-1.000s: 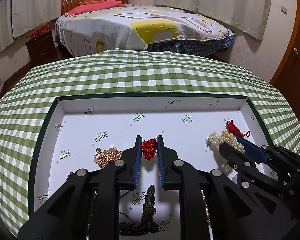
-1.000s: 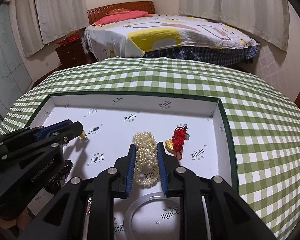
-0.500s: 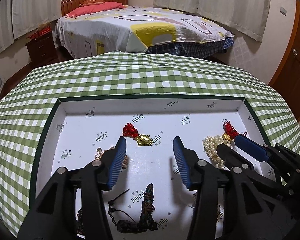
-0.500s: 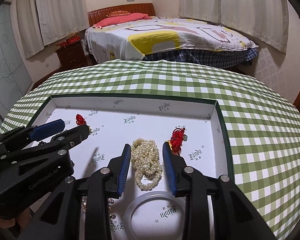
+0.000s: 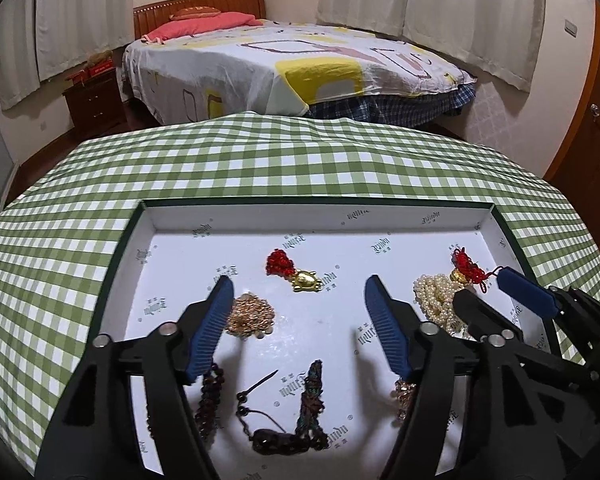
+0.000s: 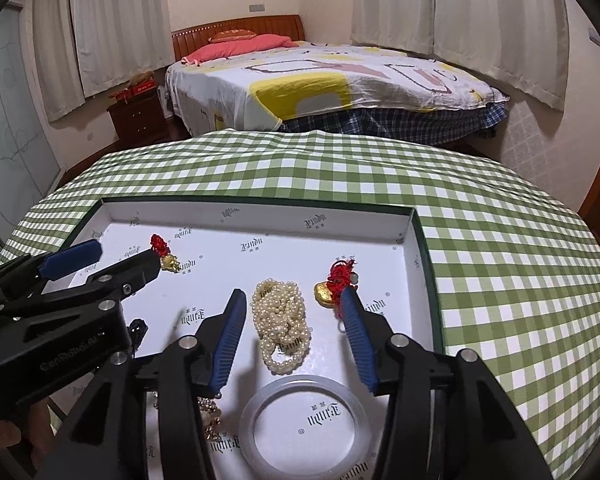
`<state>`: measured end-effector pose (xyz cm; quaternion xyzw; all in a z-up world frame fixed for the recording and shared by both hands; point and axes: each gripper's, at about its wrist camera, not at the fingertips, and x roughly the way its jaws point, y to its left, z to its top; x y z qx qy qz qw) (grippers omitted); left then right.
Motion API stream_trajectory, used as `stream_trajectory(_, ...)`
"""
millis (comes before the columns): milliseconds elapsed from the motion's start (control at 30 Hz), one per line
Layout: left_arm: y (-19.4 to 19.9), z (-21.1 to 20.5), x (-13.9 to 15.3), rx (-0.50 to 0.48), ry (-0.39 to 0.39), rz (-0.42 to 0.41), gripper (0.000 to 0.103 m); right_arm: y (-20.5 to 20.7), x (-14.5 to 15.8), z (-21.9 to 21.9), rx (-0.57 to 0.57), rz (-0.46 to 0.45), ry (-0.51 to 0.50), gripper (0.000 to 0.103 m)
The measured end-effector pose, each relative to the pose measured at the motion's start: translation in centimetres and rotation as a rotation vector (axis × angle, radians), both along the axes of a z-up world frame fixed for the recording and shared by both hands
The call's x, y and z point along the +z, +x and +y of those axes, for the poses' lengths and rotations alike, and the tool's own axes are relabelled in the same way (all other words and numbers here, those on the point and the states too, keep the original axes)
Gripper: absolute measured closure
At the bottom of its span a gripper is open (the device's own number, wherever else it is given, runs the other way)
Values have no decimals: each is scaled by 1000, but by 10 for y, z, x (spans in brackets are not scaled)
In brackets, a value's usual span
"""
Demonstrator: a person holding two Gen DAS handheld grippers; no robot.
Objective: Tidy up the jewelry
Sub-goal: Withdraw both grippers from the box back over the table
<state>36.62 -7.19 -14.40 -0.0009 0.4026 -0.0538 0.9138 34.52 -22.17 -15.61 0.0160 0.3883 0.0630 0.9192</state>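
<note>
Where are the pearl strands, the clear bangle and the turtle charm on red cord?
pearl strands [image 6: 282, 322]: right wrist view, middle of the heap.
clear bangle [image 6: 256, 402]: right wrist view, left rim.
turtle charm [image 5: 306, 281]: left wrist view, gold body, in front of its red cord.

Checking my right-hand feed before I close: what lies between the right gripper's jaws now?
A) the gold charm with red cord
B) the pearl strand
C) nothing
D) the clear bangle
B: the pearl strand lies bunched on the tray floor between the open jaws of the right gripper.
</note>
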Motion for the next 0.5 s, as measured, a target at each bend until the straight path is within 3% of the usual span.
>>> stream_trajectory(167,-10,4,9,11,11,-31,25,-7,7,-3,-6,-22,11,50)
stream_trajectory(500,-39,4,35,8,12,-108,24,-29,27,-8,-10,-79,22,49)
